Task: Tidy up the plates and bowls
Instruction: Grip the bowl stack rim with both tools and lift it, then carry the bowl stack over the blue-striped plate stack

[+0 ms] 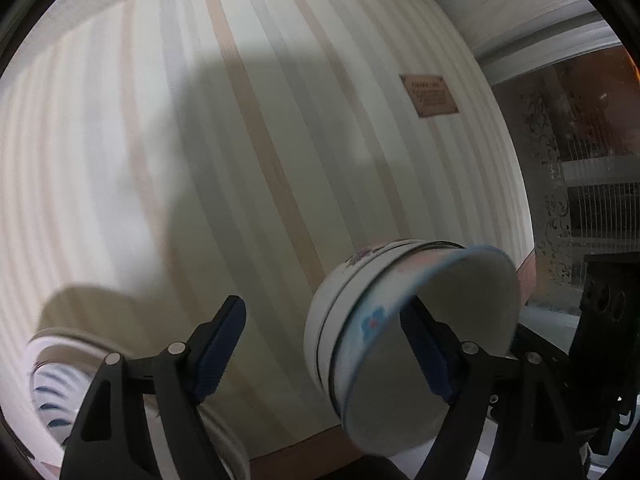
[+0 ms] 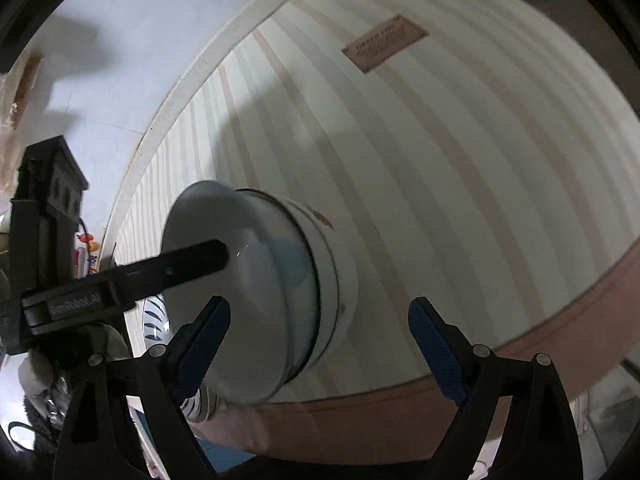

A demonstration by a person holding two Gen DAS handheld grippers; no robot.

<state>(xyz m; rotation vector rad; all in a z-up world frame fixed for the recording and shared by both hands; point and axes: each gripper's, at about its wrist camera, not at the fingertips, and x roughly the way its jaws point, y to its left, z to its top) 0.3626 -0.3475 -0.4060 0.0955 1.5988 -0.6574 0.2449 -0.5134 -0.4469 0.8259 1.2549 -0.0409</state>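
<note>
Nearest the left wrist lens, the left gripper (image 1: 320,344) stands wide with nothing pressed between its ridged blue pads (image 1: 218,354); its right finger reaches inside the mouth of the nested bowls (image 1: 404,336), touching or not, the blur hides. At seven o'clock sits a plate stack (image 1: 52,380) with blue brush-stroke rims. The bowls, two glazed ceramic cups nested and appearing tipped on their side, lie on a striped cream tablecloth (image 1: 260,140).

In the right wrist view, the right gripper (image 2: 320,332) is likewise wide and empty, the bowls at ten o'clock from it. The step looks like an approach; next, one claw likely must straddle a bowl rim squarely before closing.
</note>
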